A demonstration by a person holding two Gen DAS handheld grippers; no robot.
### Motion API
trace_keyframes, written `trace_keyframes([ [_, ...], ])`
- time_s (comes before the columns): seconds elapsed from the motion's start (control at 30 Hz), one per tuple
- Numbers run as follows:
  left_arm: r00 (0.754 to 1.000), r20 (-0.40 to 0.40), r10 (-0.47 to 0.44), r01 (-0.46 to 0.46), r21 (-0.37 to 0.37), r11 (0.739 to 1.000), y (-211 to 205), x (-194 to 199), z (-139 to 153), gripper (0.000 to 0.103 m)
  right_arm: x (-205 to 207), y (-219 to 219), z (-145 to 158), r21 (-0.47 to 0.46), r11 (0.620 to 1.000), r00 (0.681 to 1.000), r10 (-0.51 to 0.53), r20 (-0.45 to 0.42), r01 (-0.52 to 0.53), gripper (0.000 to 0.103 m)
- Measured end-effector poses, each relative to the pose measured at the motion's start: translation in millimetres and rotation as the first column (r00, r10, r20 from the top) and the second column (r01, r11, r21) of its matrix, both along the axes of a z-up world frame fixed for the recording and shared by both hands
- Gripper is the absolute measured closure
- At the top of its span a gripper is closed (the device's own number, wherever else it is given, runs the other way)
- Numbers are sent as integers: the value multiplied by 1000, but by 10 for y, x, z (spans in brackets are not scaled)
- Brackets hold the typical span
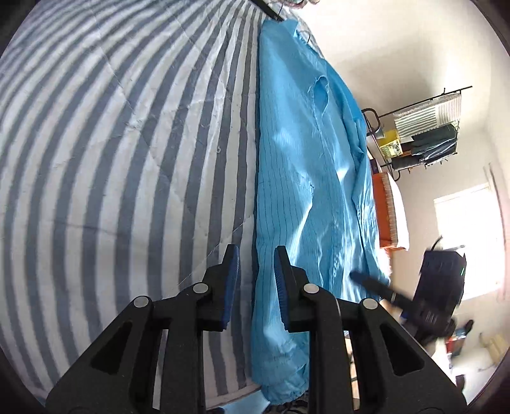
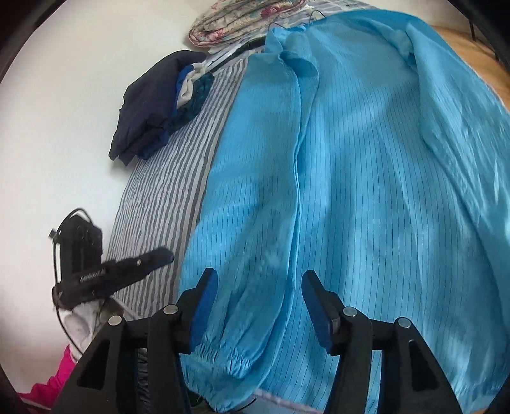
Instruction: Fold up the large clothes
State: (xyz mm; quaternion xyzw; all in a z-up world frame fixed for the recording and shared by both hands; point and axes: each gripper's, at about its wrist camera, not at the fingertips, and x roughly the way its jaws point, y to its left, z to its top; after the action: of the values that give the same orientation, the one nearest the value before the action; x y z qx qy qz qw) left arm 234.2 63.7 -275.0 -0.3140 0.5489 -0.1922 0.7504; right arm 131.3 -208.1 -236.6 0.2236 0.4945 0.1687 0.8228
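Both claws spread and empty, my left gripper [image 1: 256,267] straddling the near edge of the blue garment [image 1: 306,191], my right gripper [image 2: 256,296] over its elastic cuff [image 2: 223,356]; farther up, garment flat on striped bedspread [image 1: 111,143]—slick layers, risk pinching bedspread too.

A large blue garment [image 2: 366,178] with thin dark pinstripes is spread over a grey-and-white striped bed [image 2: 165,197]. The right tongs [image 2: 259,297] are held parted above a sleeve whose elastic cuff [image 2: 229,356] lies near the bed's edge. The left tongs [image 2: 121,267] are seen at the left, over the stripes. A pile of dark clothes [image 2: 153,102] is seen beside the garment, and a floral pillow [image 2: 242,19] beyond.
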Motion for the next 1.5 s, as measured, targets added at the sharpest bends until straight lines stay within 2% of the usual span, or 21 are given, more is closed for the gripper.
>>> trace_keyframes([
  [0.07, 999, -36, 2, -2, -19, 1000, -75, 111, -94, 82, -110, 28, -125, 47, 999, 999, 4, -37, -2, 44],
  [0.17, 999, -46, -5, 5, -13, 1000, -193, 179, -152, 82, -188, 108, -242, 77, 997, 998, 22, -53, -18, 47],
  [0.2, 999, -41, -7, 7, -2, 1000, -239, 189, -155, 82, -192, 143, -273, 79, 996, 998, 33, -54, -28, 51],
  [0.27, 1000, -26, -8, 9, 24, 1000, -305, 184, -140, 82, -174, 213, -322, 82, 995, 996, 62, -58, -57, 74],
  [0.3, 1000, -20, -9, 9, 35, 999, -340, 198, -123, 82, -164, 251, -341, 60, 996, 995, 73, -68, -69, 93],
  [0.33, 1000, -9, -7, 8, 52, 999, -368, 206, -104, 82, -159, 273, -336, 26, 997, 995, 71, -75, -69, 101],
  [0.5, 998, 64, -1, -8, 148, 989, -439, 211, 39, 82, -235, 152, -219, -79, 996, 998, 34, -59, -39, 102],
  [0.57, 994, 107, -14, -4, 168, 986, -510, 187, 131, 82, -241, 154, -252, -67, 997, 997, 45, -55, -48, 102],
  [0.7, 976, 182, -122, 78, 230, 970, -821, 144, 238, 82, -175, 272, -349, -94, 993, 995, 65, -77, -73, 102],
  [0.8, 969, 155, -190, 139, 293, 946, -1019, 121, 100, 82, -133, 303, -384, -95, 993, 994, 64, -85, -72, 101],
  [0.87, 970, 134, -202, 149, 324, 934, -1071, 116, -59, 82, -148, 302, -353, -94, 993, 995, 70, -72, -77, 97],
  [0.9, 963, 170, -208, 143, 331, 933, -1092, 96, -54, 82, -185, 277, -332, -100, 992, 996, 70, -62, -76, 94],
  [0.97, 958, 174, -228, 155, 358, 921, -1127, 79, -27, 82, -249, 255, -243, -128, 990, 998, 54, -25, -56, 78],
  [1.0, 960, 168, -226, 154, 359, 921, -1113, 70, -21, 82, -284, 232, -193, -138, 990, 999, 42, -4, -42, 70],
  [1.03, 962, 167, -218, 148, 353, 924, -1120, 61, 1, 82, -320, 199, -127, -143, 989, 999, 29, 21, -25, 69],
  [1.17, 958, 202, -201, 124, 339, 933, -1004, -103, 177, 82, -479, 59, 115, -204, 978, 994, -19, 104, 40, 68],
  [1.37, 939, 266, -217, 126, 322, 938, -987, -320, 544, 82, -804, -298, 365, -300, 932, 964, -137, 228, 203, 67],
  [1.5, 933, 278, -229, 141, 301, 943, -1083, -337, 727, 82, -1019, -656, 441, -278, 922, 950, -207, 235, 270, 67],
])
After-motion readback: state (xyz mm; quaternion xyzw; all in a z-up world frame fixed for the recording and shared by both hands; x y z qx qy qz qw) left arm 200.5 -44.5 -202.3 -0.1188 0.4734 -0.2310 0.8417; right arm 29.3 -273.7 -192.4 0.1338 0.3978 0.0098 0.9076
